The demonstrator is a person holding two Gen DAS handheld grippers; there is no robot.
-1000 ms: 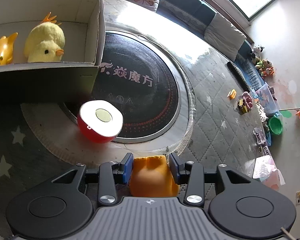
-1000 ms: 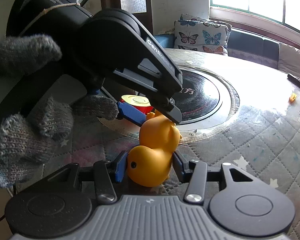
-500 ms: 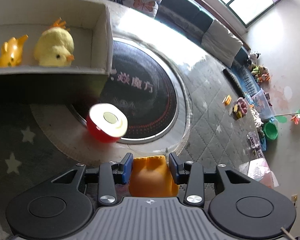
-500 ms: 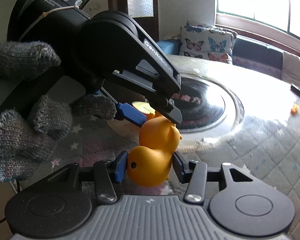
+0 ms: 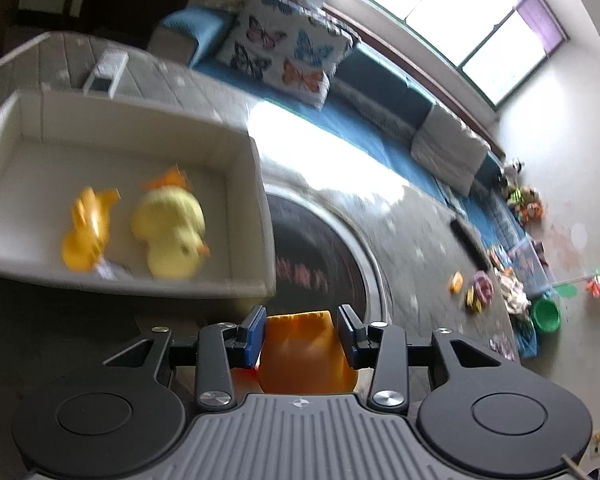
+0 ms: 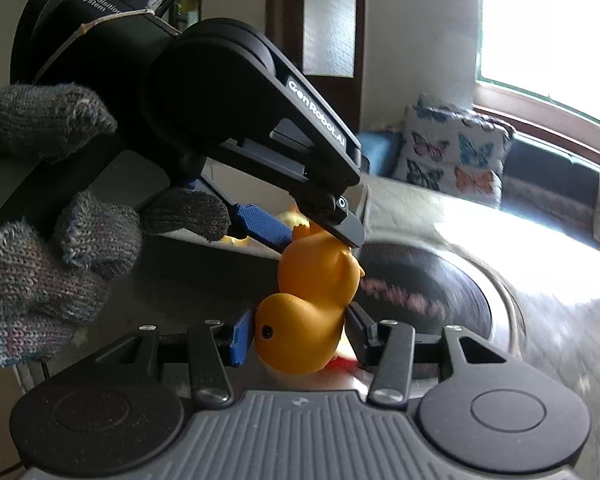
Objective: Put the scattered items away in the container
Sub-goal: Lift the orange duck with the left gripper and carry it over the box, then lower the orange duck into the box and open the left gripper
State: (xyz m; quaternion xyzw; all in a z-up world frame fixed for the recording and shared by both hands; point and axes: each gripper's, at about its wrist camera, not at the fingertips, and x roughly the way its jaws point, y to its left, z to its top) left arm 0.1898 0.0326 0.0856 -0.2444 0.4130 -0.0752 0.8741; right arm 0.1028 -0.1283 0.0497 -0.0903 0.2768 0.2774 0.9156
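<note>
An orange rubber duck (image 6: 312, 300) hangs in the air, gripped from both ends. My right gripper (image 6: 300, 336) is shut on its head, and my left gripper (image 6: 312, 236), carried by a grey-gloved hand (image 6: 40, 248), is shut on its tail end. The left wrist view shows the duck's body (image 5: 302, 348) squeezed between the blue pads of the left gripper (image 5: 302, 330). Ahead and to the left stands the open white box (image 5: 260, 200), holding a yellow plush chick (image 5: 170, 226) and an orange toy (image 5: 86, 232). The picture is blurred by motion.
A red item (image 6: 340, 364) shows just beneath the duck. The round table has a dark glass centre (image 5: 320, 256). Small toys (image 5: 476, 288) and a dark remote (image 5: 470, 240) lie at its far right. A butterfly cushion (image 5: 284, 52) sits on the bench behind.
Both grippers have risen with the duck between them. The box now sits lower and more open to view, and the red-and-white item has slipped almost out of sight under the duck.
</note>
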